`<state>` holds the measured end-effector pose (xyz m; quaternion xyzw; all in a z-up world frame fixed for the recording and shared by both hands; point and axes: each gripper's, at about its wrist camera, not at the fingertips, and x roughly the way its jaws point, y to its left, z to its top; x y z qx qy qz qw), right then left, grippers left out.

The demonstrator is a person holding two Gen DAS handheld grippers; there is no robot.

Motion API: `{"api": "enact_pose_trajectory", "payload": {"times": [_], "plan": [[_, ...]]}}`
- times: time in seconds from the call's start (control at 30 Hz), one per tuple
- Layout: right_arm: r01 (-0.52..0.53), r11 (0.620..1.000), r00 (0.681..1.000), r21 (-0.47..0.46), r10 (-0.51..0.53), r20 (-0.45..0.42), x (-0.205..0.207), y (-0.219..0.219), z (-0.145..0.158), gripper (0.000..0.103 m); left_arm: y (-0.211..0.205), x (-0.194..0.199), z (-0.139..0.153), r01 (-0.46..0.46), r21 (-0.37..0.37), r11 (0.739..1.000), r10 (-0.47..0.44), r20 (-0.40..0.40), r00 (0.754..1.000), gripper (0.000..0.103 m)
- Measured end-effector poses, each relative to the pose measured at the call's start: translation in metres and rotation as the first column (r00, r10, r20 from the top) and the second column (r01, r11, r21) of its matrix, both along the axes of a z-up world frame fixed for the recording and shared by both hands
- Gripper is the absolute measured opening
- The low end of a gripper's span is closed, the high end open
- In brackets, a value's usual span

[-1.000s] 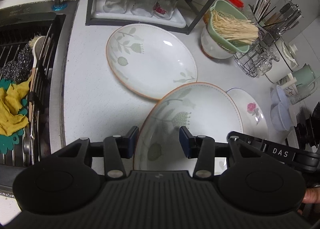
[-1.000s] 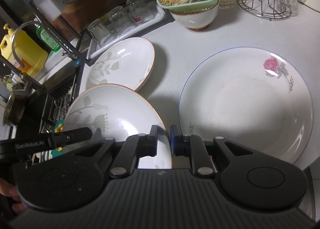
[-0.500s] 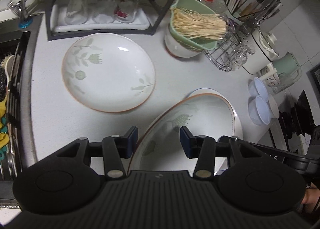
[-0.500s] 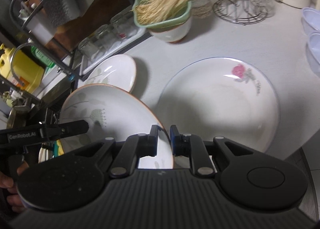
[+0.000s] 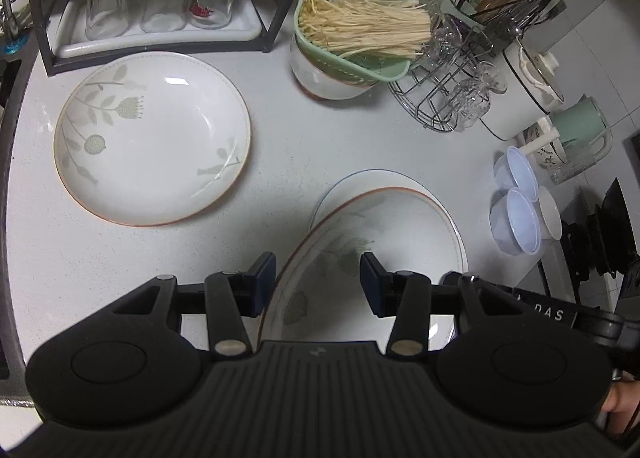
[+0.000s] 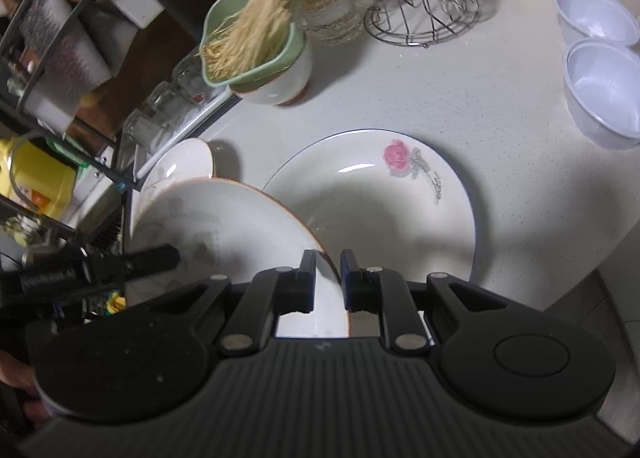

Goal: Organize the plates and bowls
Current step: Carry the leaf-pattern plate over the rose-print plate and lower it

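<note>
Two grippers are engaged with one leaf-patterned plate (image 5: 372, 258). In the right wrist view, the jaws of the right gripper (image 6: 327, 284) are seen clamped on the plate's near right rim, with only the thin edge between them. In the left wrist view, the jaws of the left gripper (image 5: 318, 284) are seen held apart, with the plate's left rim rising between them; whether either pad touches the rim cannot be told.

The held plate is carried tilted above the rose plate (image 6: 400, 194), which lies flat on the white surface (image 5: 280, 154). A second leaf-patterned plate (image 5: 152, 138) lies well to the left on the same surface. Farther off, a green strainer of noodles (image 5: 356, 22) is set on a white bowl, with a wire rack (image 5: 444, 98) just to its right and small plastic bowls (image 5: 516, 198) at the right.

The step is judged to be stacking the held plate onto the rose plate. Since the plate is pinched at one thin edge only, slipping or swinging could be caused by its own weight. If it is lowered while tilted, the far rim could strike the rose plate first and chip it, or the lower plate could be pushed toward the near edge of the surface.
</note>
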<state>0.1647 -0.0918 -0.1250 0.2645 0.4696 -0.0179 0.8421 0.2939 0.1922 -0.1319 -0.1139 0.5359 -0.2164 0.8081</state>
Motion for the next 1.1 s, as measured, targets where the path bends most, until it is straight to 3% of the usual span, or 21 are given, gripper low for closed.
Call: {"api": "enact_pose_trajectory", "payload": {"times": [0.13, 0.33, 1.1], "plan": [[-0.025, 1.0, 1.0, 0.015, 0.025, -0.008, 0.013, -0.011, -0.01, 0.016, -0.011, 0.006, -0.01, -0.036, 0.033, 0.999, 0.036, -0.002, 0.999, 0.051], [-0.051, 0.998, 0.999, 0.035, 0.051, -0.004, 0.038, -0.029, -0.024, 0.016, -0.02, 0.02, -0.025, -0.083, 0.022, 0.996, 0.083, -0.018, 0.996, 0.051], [-0.079, 0.996, 0.997, 0.031, 0.079, -0.013, 0.049, -0.052, -0.044, 0.016, -0.049, 0.033, -0.038, -0.077, 0.058, 0.995, 0.077, -0.009, 0.997, 0.051]]}}
